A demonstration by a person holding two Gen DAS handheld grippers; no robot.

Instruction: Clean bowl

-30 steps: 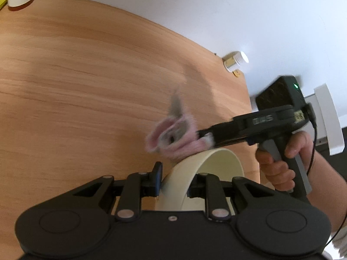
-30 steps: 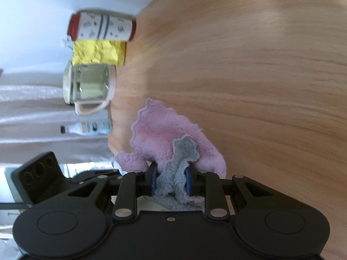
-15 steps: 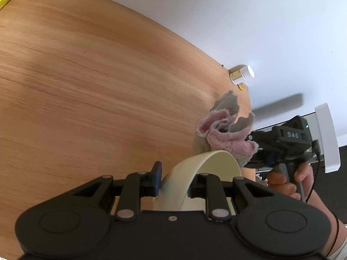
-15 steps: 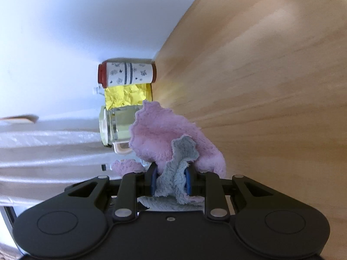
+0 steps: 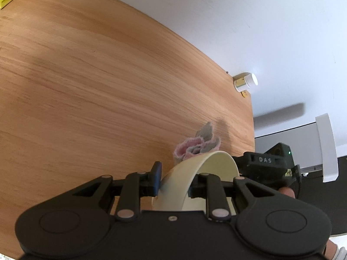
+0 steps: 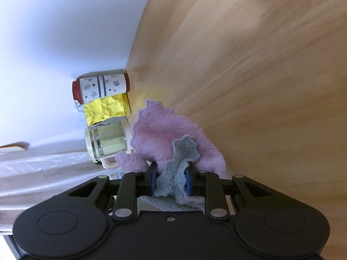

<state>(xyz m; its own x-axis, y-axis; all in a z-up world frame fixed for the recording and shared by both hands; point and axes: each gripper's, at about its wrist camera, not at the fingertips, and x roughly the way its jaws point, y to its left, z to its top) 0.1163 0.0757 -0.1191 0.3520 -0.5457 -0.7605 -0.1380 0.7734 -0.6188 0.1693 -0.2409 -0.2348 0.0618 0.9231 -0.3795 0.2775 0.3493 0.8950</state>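
Bowl (image 5: 201,173), cream-coloured, sits tipped up on its side in your left gripper (image 5: 175,179), the two fingers pinched on its wall, one finger outside and one inside, held above the wooden table (image 5: 97,75). You can see only part of the rim arching between the fingers; its lower half is hidden behind the gripper body. Just past the rim, the cloth (image 5: 195,147), pink with a grey side, pokes up, touching or nearly touching the bowl edge, can't tell which. Your right gripper (image 6: 171,182) has its fingers clamped on a grey fold of that cloth, with the pink bulk bunched ahead of the fingertips. From the left wrist view the right gripper's black body shows right beside the bowl, with a bit of your hand (image 5: 286,191) under it. At the table's far edge: a patterned canister (image 6: 100,86), yellow foil pack (image 6: 107,110), clear glass mug (image 6: 108,143). A small white-capped bottle (image 5: 245,82) stands at the table's other corner
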